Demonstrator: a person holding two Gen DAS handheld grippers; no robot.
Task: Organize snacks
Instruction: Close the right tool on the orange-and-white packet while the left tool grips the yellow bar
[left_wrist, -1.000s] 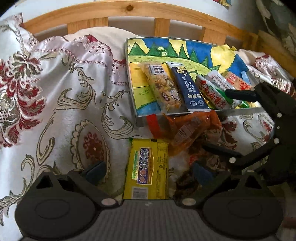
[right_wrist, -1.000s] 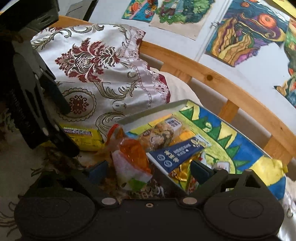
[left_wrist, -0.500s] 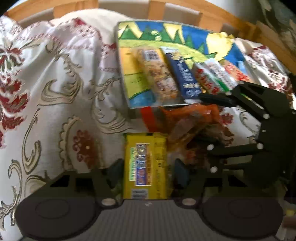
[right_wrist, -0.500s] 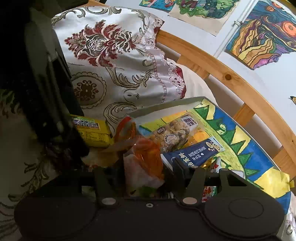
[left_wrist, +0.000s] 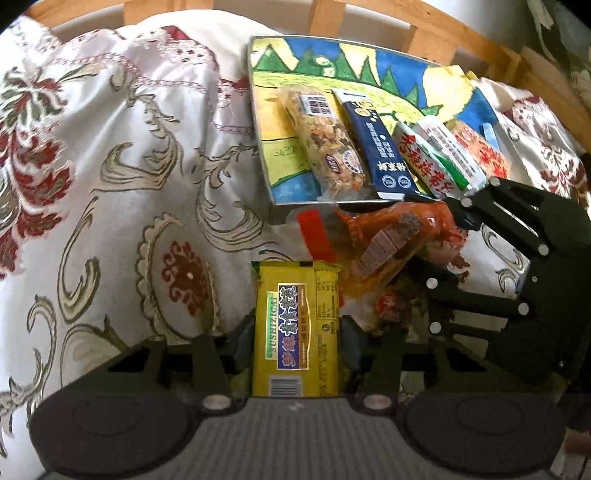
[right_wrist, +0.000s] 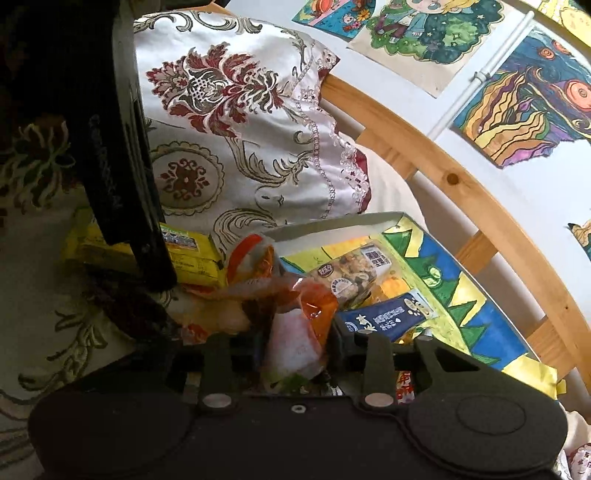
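A yellow snack packet (left_wrist: 295, 295) lies on the floral bedspread, lengthwise between the fingers of my left gripper (left_wrist: 295, 332). Its jaws are closing and both pads touch the packet's long edges. Just right of it, a crumpled orange snack packet (left_wrist: 388, 240) lies against the front wall of the painted tray (left_wrist: 280, 110). My right gripper (right_wrist: 297, 343) is closing on this orange packet (right_wrist: 306, 306), and the wrapper bulges between its pads. In the left wrist view the right gripper (left_wrist: 439, 240) comes in from the right. Several packets lie side by side in the tray.
The floral bedspread (left_wrist: 129, 184) is bunched up to the left of the tray. A wooden bed rail (right_wrist: 461, 177) runs behind the tray (right_wrist: 332, 225), with coloured drawings (right_wrist: 517, 99) on the wall above it. The two grippers stand close side by side.
Both grippers have gone from wide open to closed around their packets, the left on the yellow one and the right on the orange one. The left view has tipped further down.
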